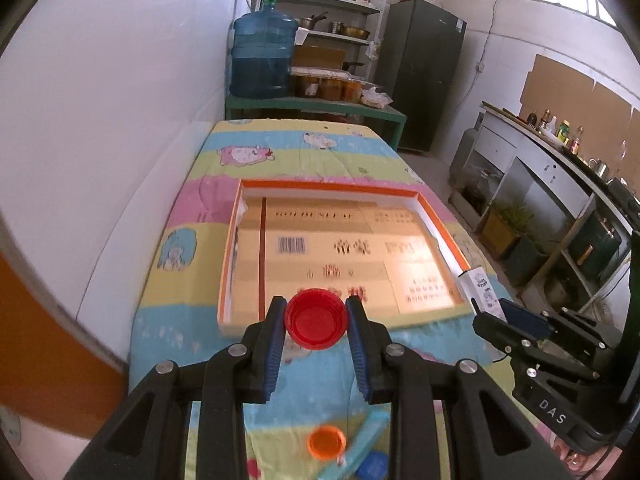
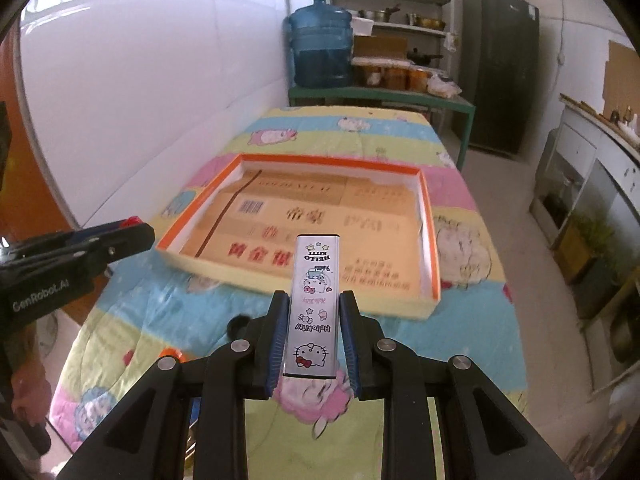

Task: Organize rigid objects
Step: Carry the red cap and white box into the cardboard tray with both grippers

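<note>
My left gripper (image 1: 316, 302) is shut on a red bottle cap (image 1: 316, 320), held open side up above the near rim of a shallow orange-rimmed box (image 1: 332, 186) lined with printed cardboard. My right gripper (image 2: 313, 295) is shut on a long white Hello Kitty case (image 2: 314, 280), which points toward the same box (image 2: 332, 162). That case (image 1: 482, 288) shows at the right of the left wrist view. The left gripper's tip (image 2: 132, 232) shows at the left of the right wrist view. An orange cap (image 1: 326, 442), a blue cap (image 1: 374, 466) and a teal strip (image 1: 360, 444) lie on the cloth below.
The box rests on a table covered with a pastel cartoon cloth (image 1: 304, 148). A white wall (image 1: 120, 120) runs along the left. Behind the table stand a blue water jug (image 1: 262, 56), a shelf of pots (image 1: 340, 32) and a dark fridge (image 1: 424, 72). A counter (image 1: 540, 168) lines the right.
</note>
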{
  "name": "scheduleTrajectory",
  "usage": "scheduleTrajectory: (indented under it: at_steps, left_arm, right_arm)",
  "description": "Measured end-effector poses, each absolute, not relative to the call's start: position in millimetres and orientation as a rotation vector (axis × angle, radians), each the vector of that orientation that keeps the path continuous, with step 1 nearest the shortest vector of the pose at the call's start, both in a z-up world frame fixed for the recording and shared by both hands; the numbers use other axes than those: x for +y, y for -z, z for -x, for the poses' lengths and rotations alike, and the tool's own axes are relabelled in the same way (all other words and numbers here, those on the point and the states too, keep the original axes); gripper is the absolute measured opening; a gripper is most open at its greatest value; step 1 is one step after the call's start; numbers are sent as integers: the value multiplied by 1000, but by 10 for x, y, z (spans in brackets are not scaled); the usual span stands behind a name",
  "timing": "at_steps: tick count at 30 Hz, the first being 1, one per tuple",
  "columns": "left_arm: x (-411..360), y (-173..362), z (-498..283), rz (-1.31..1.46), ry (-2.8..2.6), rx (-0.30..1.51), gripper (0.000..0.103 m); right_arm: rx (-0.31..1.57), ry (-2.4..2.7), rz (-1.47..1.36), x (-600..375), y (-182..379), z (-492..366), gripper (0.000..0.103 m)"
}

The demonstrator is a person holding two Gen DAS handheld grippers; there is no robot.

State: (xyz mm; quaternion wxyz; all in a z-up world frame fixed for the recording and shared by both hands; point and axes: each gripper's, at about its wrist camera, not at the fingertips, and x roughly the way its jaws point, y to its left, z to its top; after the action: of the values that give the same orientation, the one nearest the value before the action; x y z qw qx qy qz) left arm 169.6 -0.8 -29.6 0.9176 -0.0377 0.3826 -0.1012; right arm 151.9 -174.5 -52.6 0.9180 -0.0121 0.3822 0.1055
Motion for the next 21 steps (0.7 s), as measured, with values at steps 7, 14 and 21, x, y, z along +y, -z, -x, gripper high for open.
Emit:
scheduleTrajectory:
  at_steps: [7, 14, 21]
  left_arm:
    - [-86, 276, -2128, 65, 213, 798, 31]
    - [-126, 390, -2610, 83, 210, 848, 31]
    - [-180, 553, -2926, 82, 192, 899, 31]
  right_arm:
    - [785, -243, 28, -1804, 455, -1889, 26]
    - [814, -269, 30, -1786, 502, -2334, 26]
    - [872, -273, 24, -1759, 697, -2730, 26]
